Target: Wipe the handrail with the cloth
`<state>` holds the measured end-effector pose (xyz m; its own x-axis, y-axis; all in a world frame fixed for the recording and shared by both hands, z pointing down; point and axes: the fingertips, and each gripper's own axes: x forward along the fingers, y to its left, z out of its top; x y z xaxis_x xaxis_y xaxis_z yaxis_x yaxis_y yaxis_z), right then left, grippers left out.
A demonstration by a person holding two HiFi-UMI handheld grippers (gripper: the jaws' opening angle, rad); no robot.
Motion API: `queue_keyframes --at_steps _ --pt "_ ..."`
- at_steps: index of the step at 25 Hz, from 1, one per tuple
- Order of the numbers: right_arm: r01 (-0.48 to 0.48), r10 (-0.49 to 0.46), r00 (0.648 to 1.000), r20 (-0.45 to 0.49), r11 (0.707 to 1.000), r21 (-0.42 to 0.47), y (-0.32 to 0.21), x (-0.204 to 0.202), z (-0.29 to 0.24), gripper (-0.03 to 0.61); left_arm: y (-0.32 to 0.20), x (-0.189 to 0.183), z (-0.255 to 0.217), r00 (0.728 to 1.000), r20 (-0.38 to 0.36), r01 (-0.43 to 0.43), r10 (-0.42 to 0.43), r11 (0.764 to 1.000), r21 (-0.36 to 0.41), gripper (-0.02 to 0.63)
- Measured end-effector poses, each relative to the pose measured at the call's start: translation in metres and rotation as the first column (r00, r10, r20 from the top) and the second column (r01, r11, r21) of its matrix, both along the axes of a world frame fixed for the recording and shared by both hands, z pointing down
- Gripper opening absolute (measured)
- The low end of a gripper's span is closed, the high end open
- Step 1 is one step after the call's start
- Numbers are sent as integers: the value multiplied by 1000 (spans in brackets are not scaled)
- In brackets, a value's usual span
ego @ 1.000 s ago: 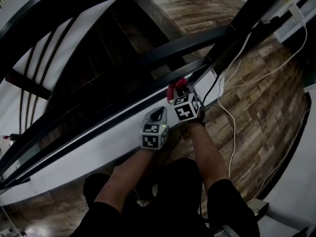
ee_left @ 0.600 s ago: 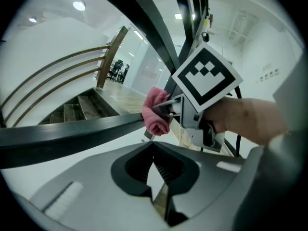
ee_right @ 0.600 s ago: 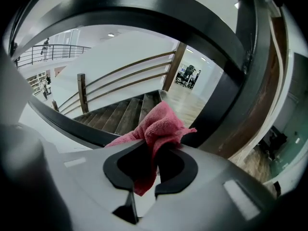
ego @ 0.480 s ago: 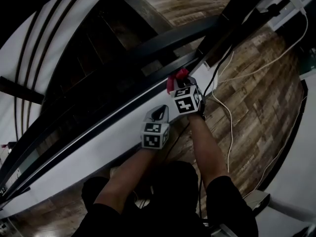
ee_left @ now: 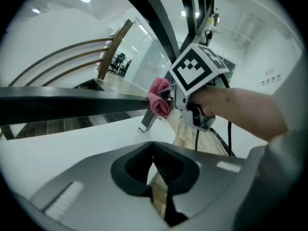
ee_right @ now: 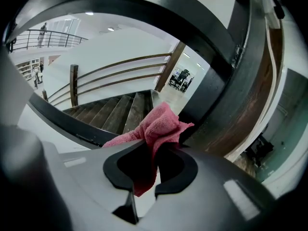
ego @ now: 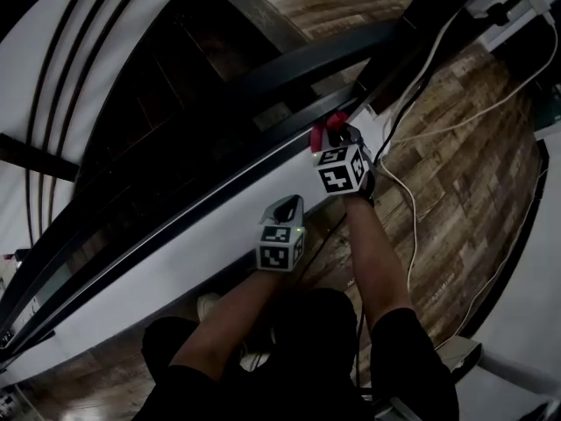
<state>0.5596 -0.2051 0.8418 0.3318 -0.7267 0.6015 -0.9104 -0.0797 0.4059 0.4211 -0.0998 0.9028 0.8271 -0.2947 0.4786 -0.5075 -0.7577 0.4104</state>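
A pink cloth [ee_right: 156, 129] is pinched in my right gripper [ee_right: 155, 163], which is shut on it. In the head view the cloth [ego: 326, 130] presses against the lower black rail [ego: 219, 191] close to the dark post [ego: 412, 33]. The left gripper view shows the cloth [ee_left: 160, 97] touching the black rail [ee_left: 72, 102] in front of the right gripper's marker cube. My left gripper [ego: 282, 210] sits lower left of the right one, away from the rail. Its jaws are shut with nothing between them [ee_left: 153, 170].
A broad black top handrail [ego: 298, 64] runs above the lower rail. Dark stairs [ego: 166, 103] drop away beyond the rails. White cables [ego: 412, 200] trail over the wooden floor [ego: 473, 165] at the right. A white ledge [ego: 175, 253] lies under the rails.
My right gripper has slid the cloth up and to the right along the lower rail toward the post. The left gripper has dropped back slightly toward the body.
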Motion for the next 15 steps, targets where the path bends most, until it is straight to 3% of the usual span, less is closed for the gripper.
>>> queue_keyframes --at_steps 3,11,15 --pt "2 -2 1000 -20 1000 -4 0 3 1 46 9 3 2 999 -1 -46 46 999 21 0" --pt "-21 21 999 -38 1000 4 2 10 3 46 -3 -10 -2 1000 0 -29 29 999 45 0" --pt "-33 33 999 34 999 -1 1 8 7 44 -15 -22 -1 1000 7 -4 3 998 59 0"
